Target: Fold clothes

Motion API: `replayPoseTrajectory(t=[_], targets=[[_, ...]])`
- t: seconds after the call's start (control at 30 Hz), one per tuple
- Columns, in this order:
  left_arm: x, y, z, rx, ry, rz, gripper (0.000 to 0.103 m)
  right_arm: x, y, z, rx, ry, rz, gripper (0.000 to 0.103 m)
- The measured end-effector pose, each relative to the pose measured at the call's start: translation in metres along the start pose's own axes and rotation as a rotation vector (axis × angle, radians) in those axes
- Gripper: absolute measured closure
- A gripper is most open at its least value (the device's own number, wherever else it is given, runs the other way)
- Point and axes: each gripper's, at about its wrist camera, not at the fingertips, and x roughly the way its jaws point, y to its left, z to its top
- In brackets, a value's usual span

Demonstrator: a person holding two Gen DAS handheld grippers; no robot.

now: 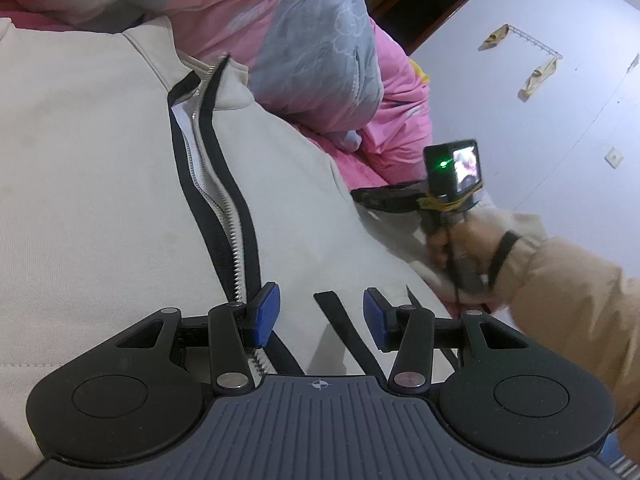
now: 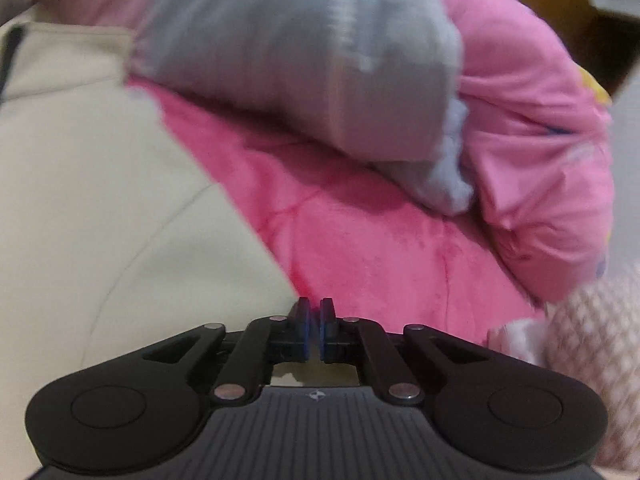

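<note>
Through my left wrist view the left gripper (image 1: 318, 314) hovers half-open and empty over the cream zip jacket (image 1: 100, 168) spread on the bed, while on the right view my right gripper (image 2: 316, 322) is pinched shut at its edge, apparently to fold.

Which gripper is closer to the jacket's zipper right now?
Left. The left gripper sits over the zipper, which runs under its left finger. The right gripper is off at the cream jacket's outer edge.

Black linkage gripper (image 1: 320, 312) with 2 blue pads (image 1: 264, 314), ribbed grey base, silver rivets; beige sleeve (image 1: 576, 304), black wrist strap.
</note>
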Motion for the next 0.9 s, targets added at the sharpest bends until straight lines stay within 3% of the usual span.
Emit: replayPoseTrajectory(t=[0.1, 0.23, 0.33, 0.4, 0.5, 0.63, 0.7, 0.8, 0.9], targets=[[0.000, 0.000, 0.000, 0.001, 0.000, 0.000, 0.057, -0.003, -0.025, 0.004, 0.161, -0.002, -0.015, 0.098], [0.001, 0.000, 0.000, 0.001, -0.001, 0.002, 0.057, -0.057, -0.071, -0.003, 0.404, -0.125, 0.048, 0.096], [0.000, 0.000, 0.000, 0.000, -0.001, 0.002, 0.057, -0.118, -0.101, -0.027, 0.589, -0.216, 0.126, 0.080], [0.000, 0.000, 0.000, -0.001, -0.001, 0.003, 0.056, -0.159, -0.119, -0.060, 0.720, -0.267, 0.173, 0.068], [0.000, 0.000, 0.000, -0.003, -0.001, 0.004, 0.057, -0.219, -0.142, -0.111, 0.906, -0.324, 0.212, 0.065], [0.001, -0.001, 0.000, -0.004, 0.000, 0.009, 0.056, -0.283, -0.174, -0.187, 1.132, -0.351, 0.140, 0.059], [0.001, -0.002, 0.000, -0.004, 0.001, 0.010, 0.056, -0.295, -0.191, -0.221, 1.262, -0.352, 0.099, 0.057], [0.001, -0.002, 0.000, -0.005, 0.003, 0.011, 0.056, -0.297, -0.217, -0.272, 1.525, -0.372, 0.112, 0.055], [0.001, -0.002, 0.000, -0.008, 0.005, 0.012, 0.056, -0.287, -0.228, -0.292, 1.642, -0.409, 0.161, 0.055]])
